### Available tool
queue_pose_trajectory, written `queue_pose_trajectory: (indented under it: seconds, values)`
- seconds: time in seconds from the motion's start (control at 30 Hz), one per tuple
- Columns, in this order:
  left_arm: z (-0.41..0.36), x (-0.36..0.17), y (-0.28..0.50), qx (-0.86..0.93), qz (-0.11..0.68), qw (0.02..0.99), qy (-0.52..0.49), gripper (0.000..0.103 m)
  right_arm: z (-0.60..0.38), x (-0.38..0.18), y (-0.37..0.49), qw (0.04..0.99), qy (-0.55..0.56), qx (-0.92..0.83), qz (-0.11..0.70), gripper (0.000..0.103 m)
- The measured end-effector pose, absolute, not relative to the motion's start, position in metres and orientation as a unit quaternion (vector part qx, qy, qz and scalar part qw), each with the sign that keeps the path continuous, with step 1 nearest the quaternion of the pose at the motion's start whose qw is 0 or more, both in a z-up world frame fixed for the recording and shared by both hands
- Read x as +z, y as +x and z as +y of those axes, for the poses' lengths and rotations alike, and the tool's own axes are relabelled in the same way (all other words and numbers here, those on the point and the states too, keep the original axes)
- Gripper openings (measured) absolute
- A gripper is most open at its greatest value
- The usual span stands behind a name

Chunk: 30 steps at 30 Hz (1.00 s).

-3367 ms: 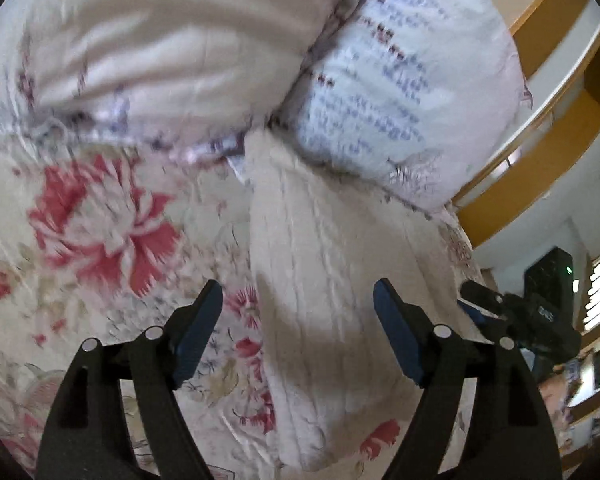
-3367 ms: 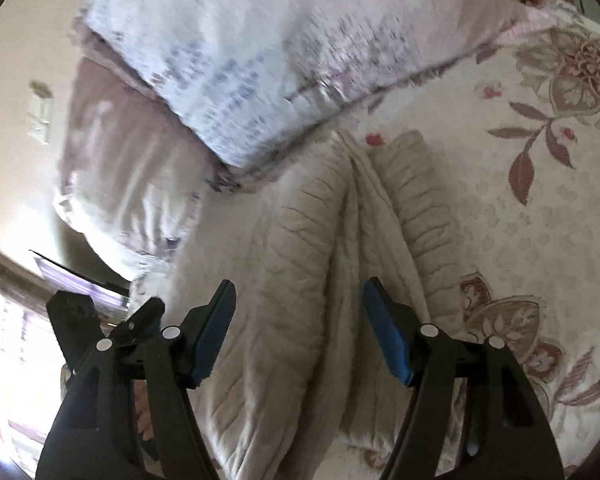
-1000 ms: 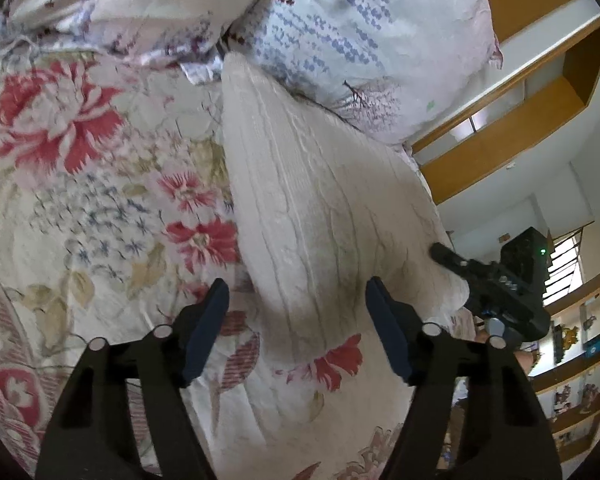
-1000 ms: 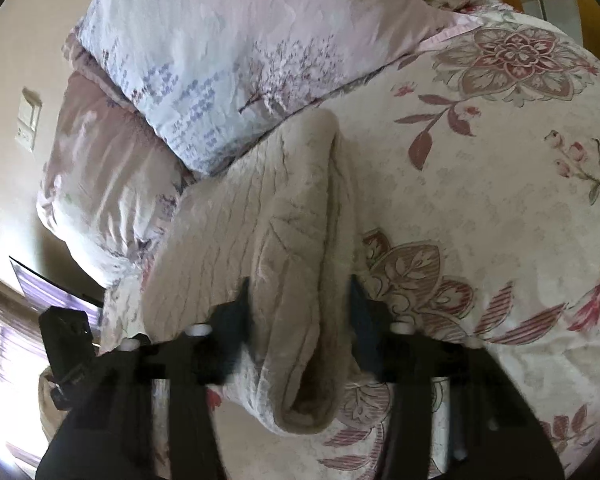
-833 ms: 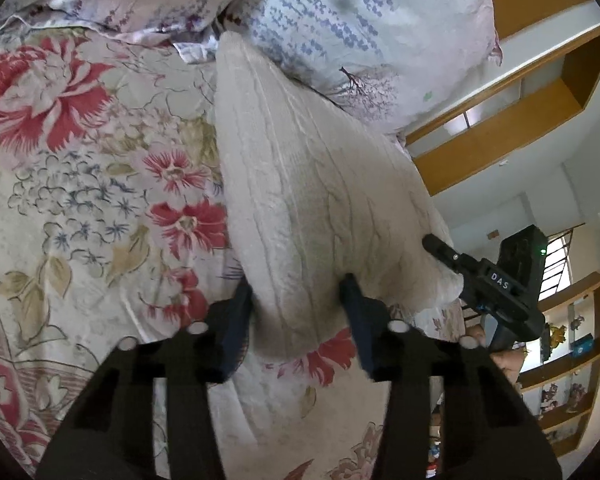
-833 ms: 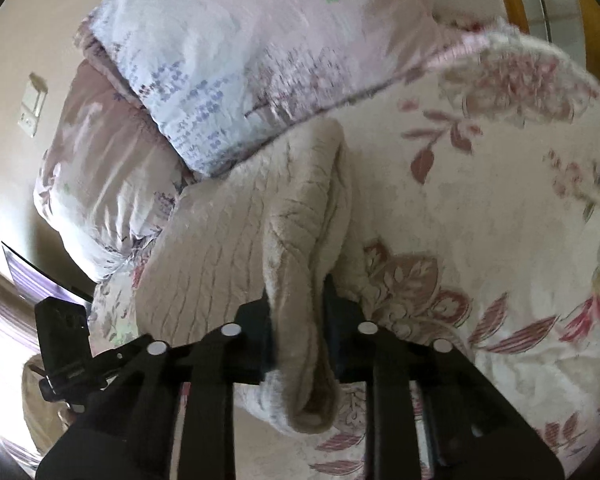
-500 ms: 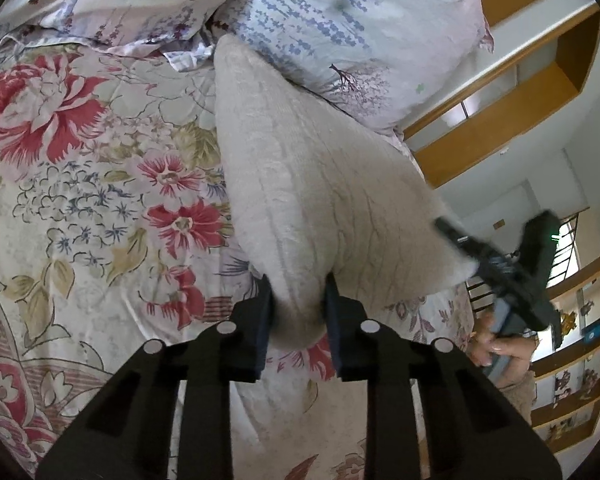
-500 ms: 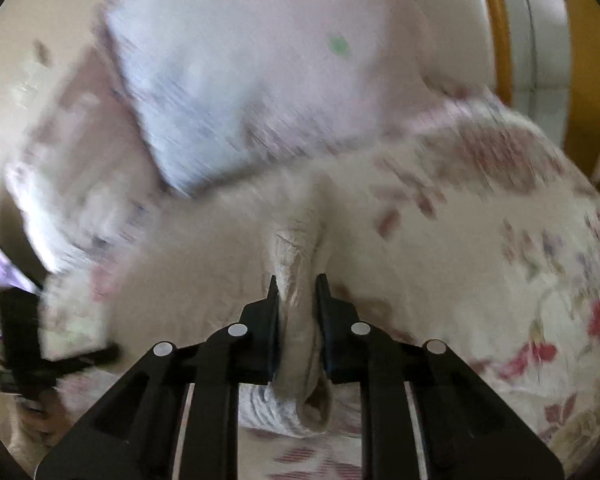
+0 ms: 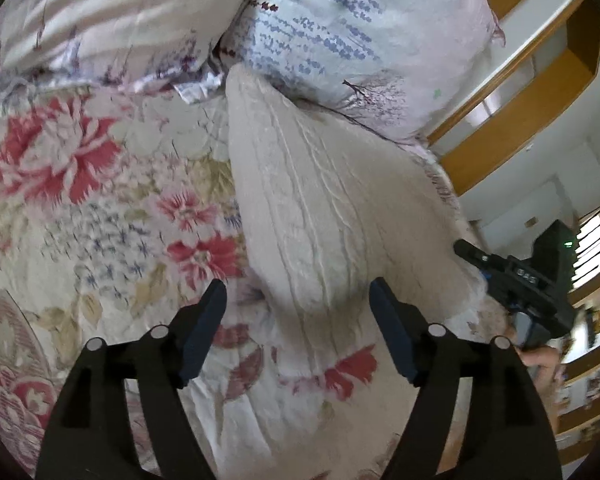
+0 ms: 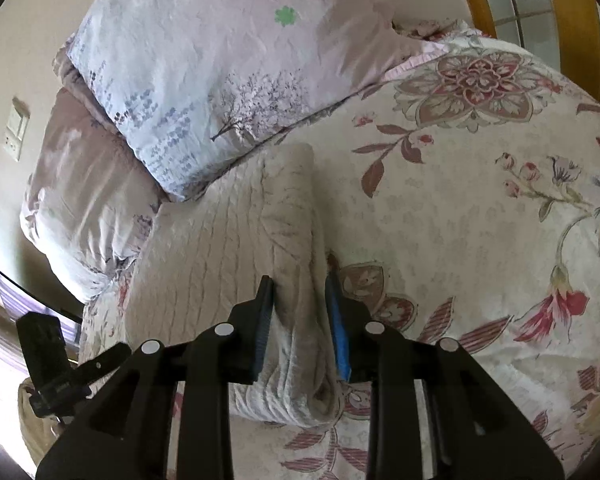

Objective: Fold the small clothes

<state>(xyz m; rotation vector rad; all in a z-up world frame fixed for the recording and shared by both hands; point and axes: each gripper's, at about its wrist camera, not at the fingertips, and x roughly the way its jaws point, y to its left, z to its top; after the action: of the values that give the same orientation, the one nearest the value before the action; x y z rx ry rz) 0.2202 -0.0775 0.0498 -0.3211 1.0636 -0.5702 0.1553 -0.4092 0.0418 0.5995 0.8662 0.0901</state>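
- Left wrist view: your left gripper [image 9: 296, 316] stands released, jaws spread either side of the cream knit garment [image 9: 332, 216] on the floral bedspread [image 9: 80, 200], freeing that corner.
- Right wrist view: your right gripper [image 10: 300, 316] appears clenched on the garment's folded edge [image 10: 296, 280], holding the layers together.

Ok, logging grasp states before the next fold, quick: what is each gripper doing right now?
Left gripper: open, jaws apart around the cream knit sweater's corner, not clamping it.
Right gripper: shut on the sweater's folded edge.
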Motion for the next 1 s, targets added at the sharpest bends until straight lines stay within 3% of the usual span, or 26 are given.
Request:
queue_pose_trajectory:
  seconds: [0.07,0.23,0.47,0.53,0.77,0.87,0.97,1.0]
  values:
    - [-0.084,0.051,0.222,-0.253,0.495,0.822,-0.125,0.074,-0.404,0.042,0.154,0.870,0.272,0.044,0.408,0.014]
    - [-0.091,0.051,0.222,-0.242,0.491,0.831,-0.097,0.079,-0.403,0.046,0.151,0.884,0.251,0.027,0.394,0.011]
    - [-0.092,0.048,0.220,-0.240,0.493,0.831,-0.090,0.082,-0.402,0.029,0.153,0.876,0.247,0.011,0.413,0.012]
    - [-0.092,0.048,0.221,-0.240,0.495,0.830,-0.091,0.082,-0.401,0.037,0.152,0.879,0.247,0.011,0.408,0.018]
    - [-0.089,0.041,0.227,-0.250,0.507,0.817,-0.113,0.084,-0.385,0.076,0.143,0.916,0.215,0.033,0.336,0.020]
    - [-0.088,0.038,0.230,-0.254,0.512,0.811,-0.127,0.085,-0.369,0.072,0.152,0.914,0.188,0.056,0.356,0.020]
    - [-0.088,0.037,0.231,-0.257,0.513,0.808,-0.132,0.086,-0.361,0.040,0.172,0.885,0.174,0.045,0.429,0.026]
    - [-0.088,0.037,0.231,-0.259,0.515,0.806,-0.134,0.086,-0.362,0.040,0.170,0.892,0.178,0.047,0.413,0.026]
